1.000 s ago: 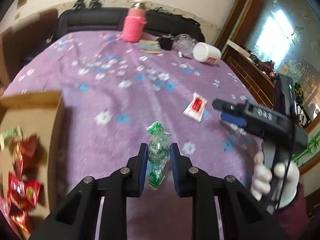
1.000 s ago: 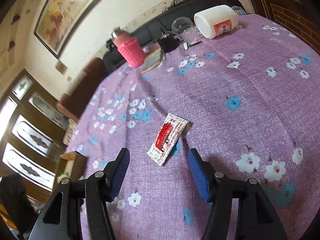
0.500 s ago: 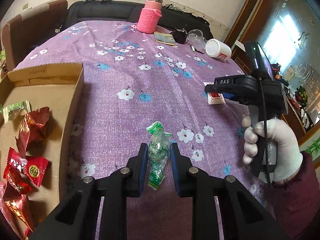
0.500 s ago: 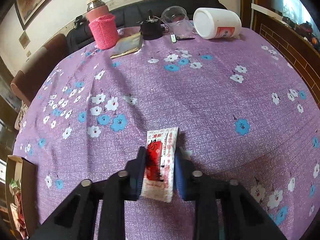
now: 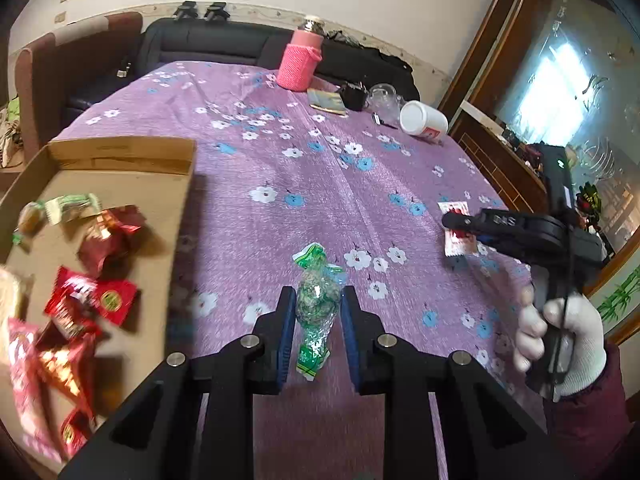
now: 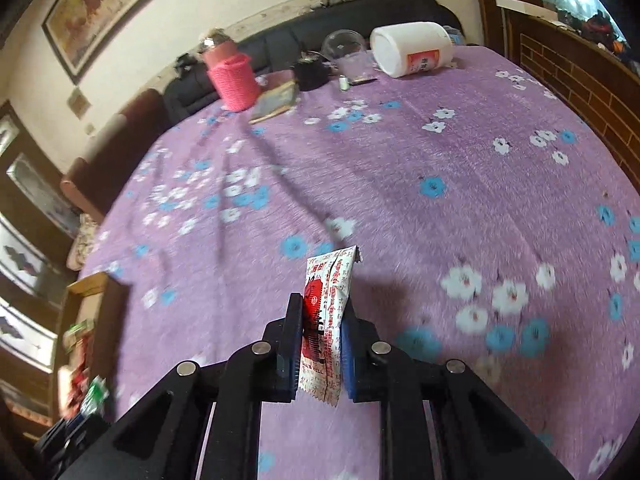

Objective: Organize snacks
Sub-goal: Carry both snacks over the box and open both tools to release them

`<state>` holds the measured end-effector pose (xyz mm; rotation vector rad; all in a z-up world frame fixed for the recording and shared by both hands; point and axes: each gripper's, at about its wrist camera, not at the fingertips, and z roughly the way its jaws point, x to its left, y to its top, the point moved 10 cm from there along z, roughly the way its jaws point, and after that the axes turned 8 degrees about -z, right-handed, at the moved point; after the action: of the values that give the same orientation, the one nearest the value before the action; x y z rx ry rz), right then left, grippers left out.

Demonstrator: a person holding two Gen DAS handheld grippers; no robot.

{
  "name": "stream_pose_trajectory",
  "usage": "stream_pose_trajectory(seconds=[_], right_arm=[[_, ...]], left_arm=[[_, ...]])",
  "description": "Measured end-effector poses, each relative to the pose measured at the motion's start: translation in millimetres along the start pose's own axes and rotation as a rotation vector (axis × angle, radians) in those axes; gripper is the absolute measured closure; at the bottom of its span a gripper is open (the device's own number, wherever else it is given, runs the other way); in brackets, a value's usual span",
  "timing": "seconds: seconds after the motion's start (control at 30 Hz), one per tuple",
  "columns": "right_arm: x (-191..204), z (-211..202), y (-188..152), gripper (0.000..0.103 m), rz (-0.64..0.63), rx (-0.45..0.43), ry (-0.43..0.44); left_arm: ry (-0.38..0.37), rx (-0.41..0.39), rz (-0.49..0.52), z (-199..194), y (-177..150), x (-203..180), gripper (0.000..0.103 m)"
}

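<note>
My left gripper [image 5: 316, 312] is shut on a green-wrapped snack [image 5: 318, 304] and holds it above the purple flowered tablecloth [image 5: 320, 184]. An open cardboard box [image 5: 120, 184] lies to its left with several red and green snack packets [image 5: 92, 296] inside. My right gripper [image 6: 322, 328] is shut on a white and red snack packet [image 6: 326, 312], lifted off the cloth. In the left wrist view the right gripper [image 5: 464, 226] and that packet [image 5: 460, 242] are at the right, held by a white-gloved hand [image 5: 568, 340].
At the table's far end stand a pink knitted bottle [image 5: 298, 66], a booklet [image 5: 328, 100], a black object [image 5: 354, 96], a clear cup [image 5: 382, 94] and a tipped white jar [image 5: 424, 124]. A dark sofa [image 5: 224, 46] is behind; a wooden cabinet [image 6: 580, 60] at right.
My right gripper closed on the white and red packet and lifted it off the cloth. My left gripper kept its hold on the green snack and swung toward the box.
</note>
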<state>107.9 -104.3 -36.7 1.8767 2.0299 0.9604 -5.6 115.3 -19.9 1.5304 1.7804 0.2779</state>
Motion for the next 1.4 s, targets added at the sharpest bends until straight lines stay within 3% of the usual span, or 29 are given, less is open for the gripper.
stream_pose_trajectory(seconds=[0.3, 0.63, 1.0, 1.23, 1.4], right_arm=[[81, -43, -19, 0.086, -0.118, -0.036, 0.136], [187, -59, -46, 0.085, -0.261, -0.021, 0.276], [292, -22, -93, 0.085, -0.42, 0.092, 0.362], [320, 13, -105, 0.085, -0.472, 0.133, 0.336], [337, 33, -97, 0.085, -0.469, 0.153, 0.341]], left_arm=[[0.023, -0.073, -0.058, -49, -8, 28, 0.081], [0.105, -0.184, -0.164, -110, -5, 102, 0.081], [0.202, -0.229, -0.275, -135, -9, 180, 0.081], [0.195, -0.228, -0.317, -131, -11, 203, 0.081], [0.195, -0.255, -0.319, -139, -7, 206, 0.068]])
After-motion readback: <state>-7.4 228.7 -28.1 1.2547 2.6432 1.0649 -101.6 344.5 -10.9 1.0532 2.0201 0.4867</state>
